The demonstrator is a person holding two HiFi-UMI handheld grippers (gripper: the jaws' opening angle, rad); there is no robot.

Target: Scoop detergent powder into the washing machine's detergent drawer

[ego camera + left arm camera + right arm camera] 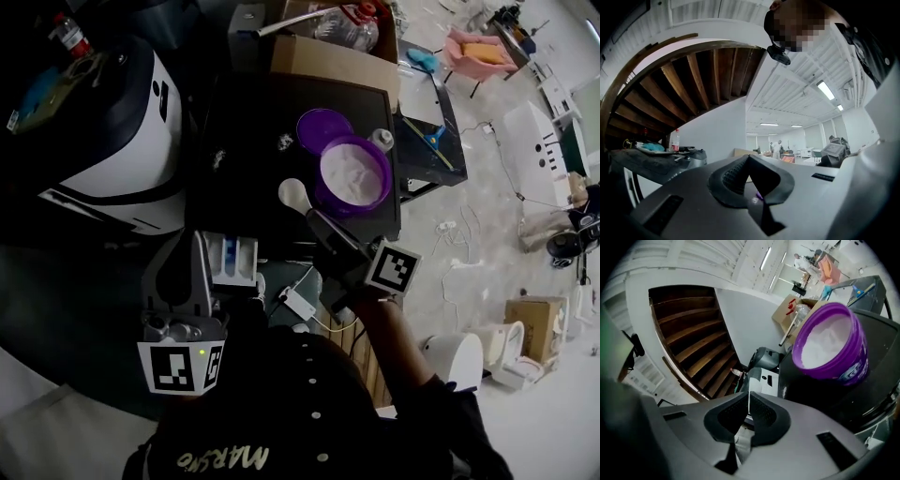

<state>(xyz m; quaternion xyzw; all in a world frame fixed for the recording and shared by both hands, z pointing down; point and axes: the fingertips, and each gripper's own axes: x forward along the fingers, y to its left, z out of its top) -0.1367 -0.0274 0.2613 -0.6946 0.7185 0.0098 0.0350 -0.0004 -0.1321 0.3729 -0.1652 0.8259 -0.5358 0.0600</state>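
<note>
Spillage looked the likeliest fault: the right gripper, jaws pinched together on the thin handle of a white plastic scoop, might tip it while crossing the near edge of the black tabletop. The round purple tub of white powder stood at the scoop's 2 o'clock. The white-and-blue detergent drawer lay at its 7 o'clock, just beside the left gripper, whose jaws were closed on nothing visible. The way between tub and drawer looked open.

Wooden stair underside, white wall, ceiling strip lights, pale floor.
</note>
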